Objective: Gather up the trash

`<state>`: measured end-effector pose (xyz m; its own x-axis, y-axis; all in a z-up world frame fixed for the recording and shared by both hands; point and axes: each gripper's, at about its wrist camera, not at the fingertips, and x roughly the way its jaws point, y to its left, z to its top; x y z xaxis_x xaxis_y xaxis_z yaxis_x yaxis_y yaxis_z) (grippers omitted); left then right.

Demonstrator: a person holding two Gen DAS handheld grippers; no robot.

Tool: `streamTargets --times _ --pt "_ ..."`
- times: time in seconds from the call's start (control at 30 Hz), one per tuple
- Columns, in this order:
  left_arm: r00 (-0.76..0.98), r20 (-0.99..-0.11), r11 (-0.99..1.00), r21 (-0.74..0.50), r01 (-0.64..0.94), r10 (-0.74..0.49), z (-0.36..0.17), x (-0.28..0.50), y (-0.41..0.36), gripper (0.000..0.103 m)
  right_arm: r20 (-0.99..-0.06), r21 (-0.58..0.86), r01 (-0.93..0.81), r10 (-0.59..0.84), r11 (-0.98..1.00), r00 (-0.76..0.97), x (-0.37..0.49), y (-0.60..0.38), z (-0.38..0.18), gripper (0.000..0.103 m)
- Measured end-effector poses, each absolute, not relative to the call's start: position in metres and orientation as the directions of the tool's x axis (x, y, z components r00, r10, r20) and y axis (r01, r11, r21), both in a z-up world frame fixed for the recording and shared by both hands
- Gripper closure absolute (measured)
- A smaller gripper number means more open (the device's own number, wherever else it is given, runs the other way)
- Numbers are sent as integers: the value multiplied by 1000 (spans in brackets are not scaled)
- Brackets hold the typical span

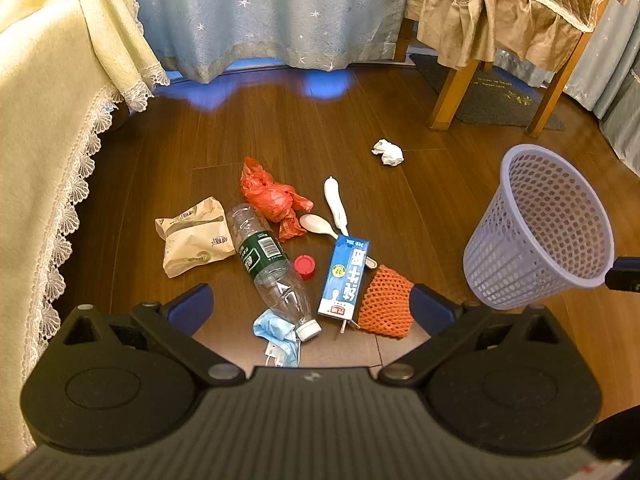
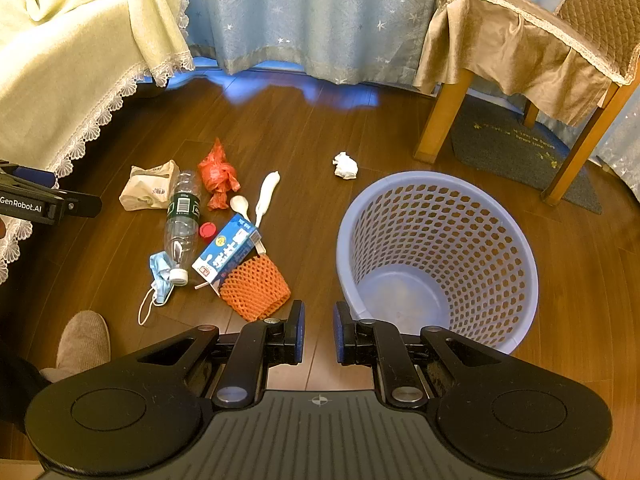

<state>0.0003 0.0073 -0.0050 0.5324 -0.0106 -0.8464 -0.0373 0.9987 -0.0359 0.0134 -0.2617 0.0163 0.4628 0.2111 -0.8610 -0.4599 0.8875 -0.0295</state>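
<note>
Trash lies in a heap on the wooden floor: a clear bottle [image 1: 272, 268] [image 2: 182, 216], a blue-white milk carton [image 1: 346, 280] [image 2: 228, 250], an orange foam net [image 1: 386, 304] [image 2: 256, 286], a blue face mask [image 1: 278, 334], a red cap [image 1: 305, 267], a red plastic bag [image 1: 272, 196], a white spoon [image 1: 318, 224], a paper bag [image 1: 196, 236] and, apart, a crumpled tissue [image 1: 387, 152] [image 2: 346, 165]. My left gripper [image 1: 312, 306] hovers wide open above the bottle and carton. My right gripper [image 2: 319, 332] is slightly open and holds nothing, just left of the lilac mesh basket [image 2: 440, 178] [image 1: 540, 232].
A cream lace-edged cloth [image 1: 48, 120] hangs on the left. A wooden chair with a tan cover stands at the back right, its leg [image 2: 440, 116] on a dark mat [image 2: 520, 148]. A blue starred curtain [image 1: 260, 12] closes the back. A slippered foot [image 2: 82, 340] is at lower left.
</note>
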Motion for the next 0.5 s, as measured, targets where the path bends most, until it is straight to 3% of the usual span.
streamTargets --times 0.5 --pt "533 -846 998 -30 -48 1 -4 1 8 1 -860 -30 -460 212 887 465 13 -262 16 93"
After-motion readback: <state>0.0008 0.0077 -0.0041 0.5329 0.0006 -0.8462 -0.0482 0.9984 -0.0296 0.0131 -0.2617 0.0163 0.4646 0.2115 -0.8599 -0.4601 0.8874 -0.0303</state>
